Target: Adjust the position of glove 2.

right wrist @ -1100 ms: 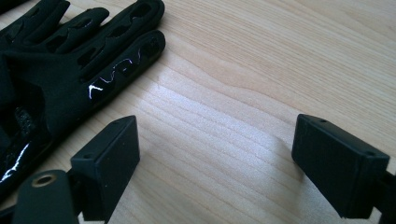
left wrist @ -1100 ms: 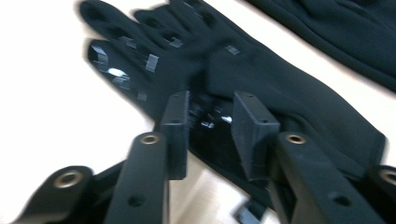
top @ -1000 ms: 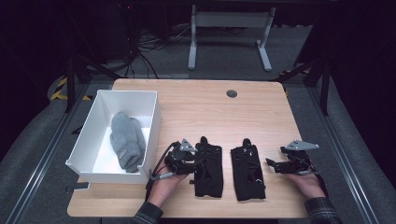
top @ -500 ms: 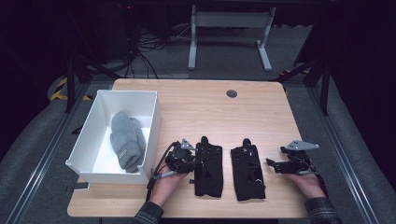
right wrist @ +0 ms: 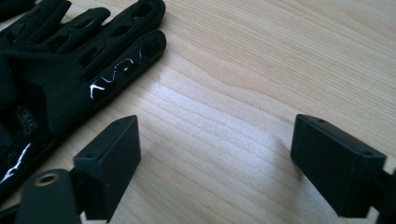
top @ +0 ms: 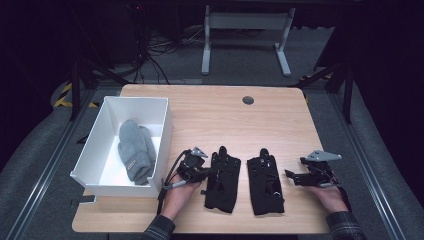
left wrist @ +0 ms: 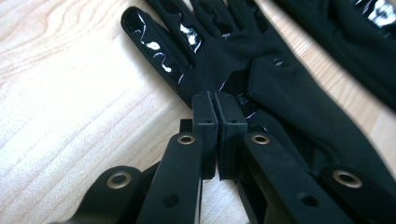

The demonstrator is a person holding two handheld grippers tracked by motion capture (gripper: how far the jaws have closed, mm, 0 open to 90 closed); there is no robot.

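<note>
Two black gloves lie flat side by side near the table's front edge. My left gripper (top: 212,172) comes at the left glove (top: 222,182) from its left side. Its jaws have just been closing and now meet, shut on the thin edge of that glove (left wrist: 280,102) at the base of the thumb, as the left gripper (left wrist: 217,100) view shows. My right gripper (top: 289,175) rests to the right of the right glove (top: 265,182). The jaws of the right gripper (right wrist: 215,140) have just closed slightly but stand open over bare wood, with the glove's fingers (right wrist: 93,60) off to their left.
A white box (top: 165,130) stands at the table's left and holds a grey knitted mitten (top: 134,150). A round cable hole (top: 248,100) sits near the far edge. The second glove (left wrist: 364,28) lies beyond the held one. Bare wood (top: 225,120) stretches behind the gloves.
The left gripper's jaws have come together at the left glove's edge. Both hands and both gloves stay where they were.
</note>
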